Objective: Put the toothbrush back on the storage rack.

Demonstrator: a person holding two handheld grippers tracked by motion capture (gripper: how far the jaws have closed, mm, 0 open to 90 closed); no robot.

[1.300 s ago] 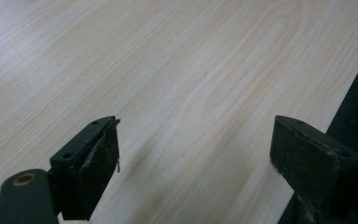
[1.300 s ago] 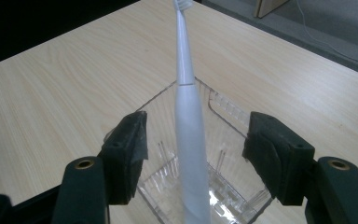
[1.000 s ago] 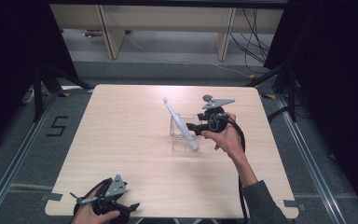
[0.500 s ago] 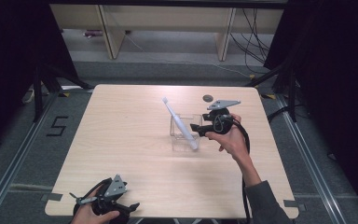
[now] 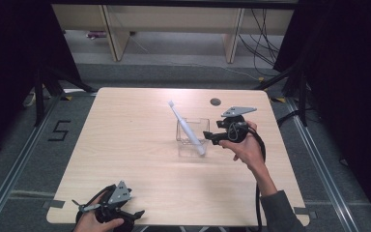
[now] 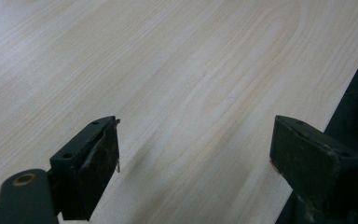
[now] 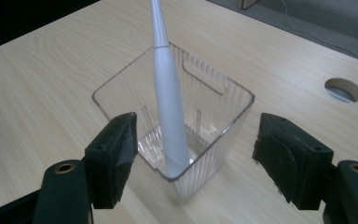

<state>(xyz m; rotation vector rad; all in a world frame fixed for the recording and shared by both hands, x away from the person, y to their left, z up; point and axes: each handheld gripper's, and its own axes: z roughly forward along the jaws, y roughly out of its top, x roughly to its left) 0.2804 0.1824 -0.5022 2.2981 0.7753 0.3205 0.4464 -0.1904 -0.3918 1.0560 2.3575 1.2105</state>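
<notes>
The right tongs (image 7: 193,158) stand spread wide, their jaws having just been opening, with the near corner of the clear ribbed plastic box (image 7: 214,126) between them but neither pad pressing on it. The long white toothbrush-like stick (image 7: 170,116) stands inside that box, its thick end resting in the corner nearest the tongs and its thin end leaning up and away over the far rim — in the high view the stick (image 5: 186,126) slants away from the right tongs (image 5: 211,137), which sit just beside the box (image 5: 193,145) on the pale wooden bench (image 5: 140,159). The step looks like a release and pull-away: it would go best by drawing the right tongs straight back, level and slowly, keeping both jaws clear of the box walls so the light box is not nudged and the stick does not topple. The left tongs (image 6: 193,154) are spread too, holding nothing, over bare bench at its near edge — well apart from the box.
</notes>
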